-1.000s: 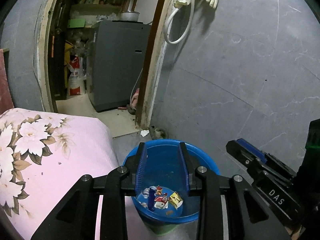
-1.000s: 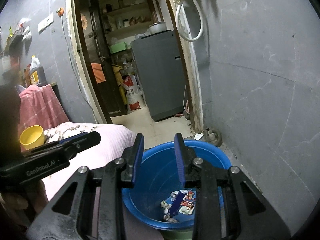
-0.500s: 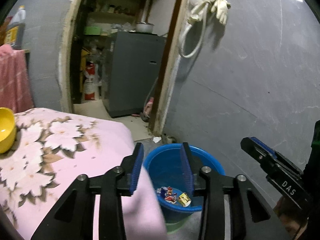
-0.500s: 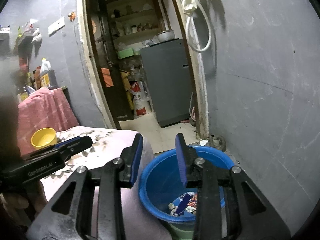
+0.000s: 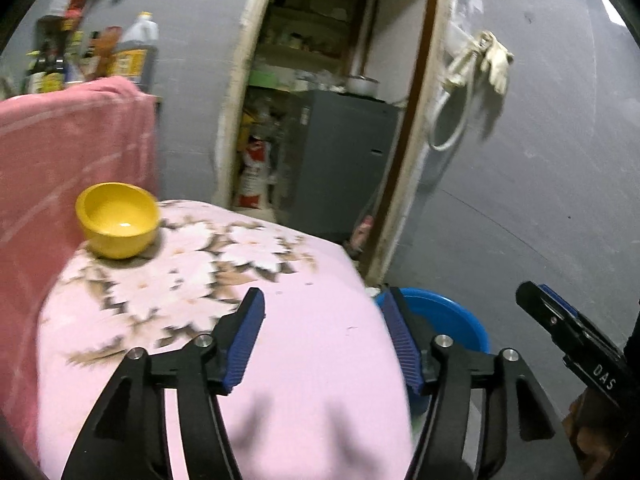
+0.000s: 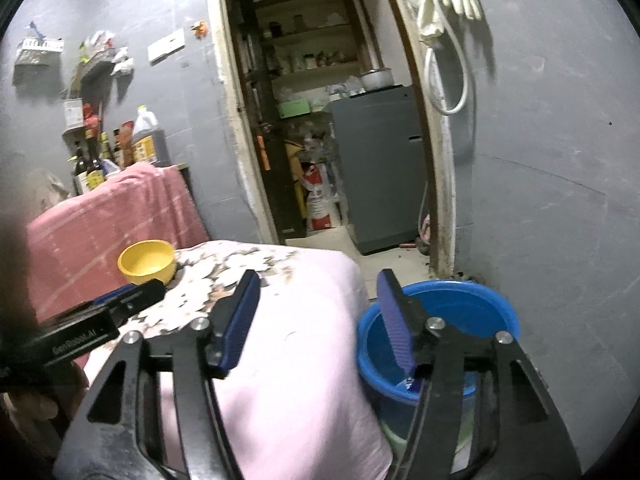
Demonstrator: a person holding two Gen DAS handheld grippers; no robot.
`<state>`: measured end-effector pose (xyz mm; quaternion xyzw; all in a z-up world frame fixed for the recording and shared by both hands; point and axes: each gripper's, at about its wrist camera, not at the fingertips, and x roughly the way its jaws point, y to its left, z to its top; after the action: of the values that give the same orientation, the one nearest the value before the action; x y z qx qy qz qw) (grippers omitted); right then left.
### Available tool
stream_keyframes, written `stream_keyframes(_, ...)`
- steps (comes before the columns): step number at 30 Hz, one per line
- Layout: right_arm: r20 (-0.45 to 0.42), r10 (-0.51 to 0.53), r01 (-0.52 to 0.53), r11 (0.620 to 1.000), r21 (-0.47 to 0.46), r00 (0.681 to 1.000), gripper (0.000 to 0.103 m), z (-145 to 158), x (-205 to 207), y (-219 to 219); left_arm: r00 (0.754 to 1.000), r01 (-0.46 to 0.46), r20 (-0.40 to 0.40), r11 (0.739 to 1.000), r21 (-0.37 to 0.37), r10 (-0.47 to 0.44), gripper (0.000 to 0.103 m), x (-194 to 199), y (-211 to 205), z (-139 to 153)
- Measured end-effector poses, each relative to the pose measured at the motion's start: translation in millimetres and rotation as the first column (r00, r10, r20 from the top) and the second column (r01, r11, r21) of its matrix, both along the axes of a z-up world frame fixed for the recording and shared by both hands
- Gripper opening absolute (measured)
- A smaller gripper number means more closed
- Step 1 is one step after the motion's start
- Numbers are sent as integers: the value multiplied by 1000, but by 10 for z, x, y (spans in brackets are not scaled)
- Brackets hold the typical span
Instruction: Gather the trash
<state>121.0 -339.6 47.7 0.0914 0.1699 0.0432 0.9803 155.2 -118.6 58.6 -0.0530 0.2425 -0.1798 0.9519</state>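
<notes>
A blue bucket (image 6: pixel 460 312) stands on the floor at the right of a table under a pink flowered cloth (image 6: pixel 304 320); a bit of wrapper trash (image 6: pixel 410 384) shows at its bottom. In the left wrist view the bucket (image 5: pixel 444 320) is half hidden behind the table edge. My left gripper (image 5: pixel 322 312) is open and empty above the pink flowered cloth (image 5: pixel 200 280). My right gripper (image 6: pixel 318 294) is open and empty over the table's right edge, beside the bucket. Each gripper shows in the other's view, the right (image 5: pixel 568 340) and the left (image 6: pixel 92 320).
A yellow bowl (image 5: pixel 118 220) sits at the table's far left, also in the right wrist view (image 6: pixel 147 262). A pink towel (image 6: pixel 112 216) hangs behind it, with bottles (image 6: pixel 120 148) beyond. A doorway (image 6: pixel 320 140) opens onto a grey fridge (image 6: pixel 380 168). A grey wall (image 6: pixel 560 200) stands right of the bucket.
Both grippers have swung up and left, from over the bucket to over the pink table. Both have opened wider. The yellow bowl has come into view.
</notes>
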Motion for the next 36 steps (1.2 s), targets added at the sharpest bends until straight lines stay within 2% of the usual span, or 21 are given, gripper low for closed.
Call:
stream_keyframes(7, 33, 35, -35, 999, 3, 999, 90, -49, -290, 279, 995, -91, 53, 996, 24, 90, 81, -424, 397, 29)
stream_keyframes(11, 71, 49, -49, 999, -4, 996, 95, -61, -466, 390, 990, -118, 77, 993, 24, 115, 84, -631, 566, -39)
stream_keyframes(14, 88, 55, -54, 998, -7, 995, 101, -76, -572, 443, 985, -143, 98, 989, 21, 140, 93, -803, 701, -85)
stream_keyframes(23, 126, 83, -79, 996, -39, 988, 103, -173, -902, 644, 968, -203, 159, 979, 26, 196, 98, -1239, 952, -190)
stream_keyframes(36, 103, 97, -87, 991, -97, 990, 103, -442, -1166, 869, 949, -270, 182, 962, 41, 258, 99, -1559, 1142, -425)
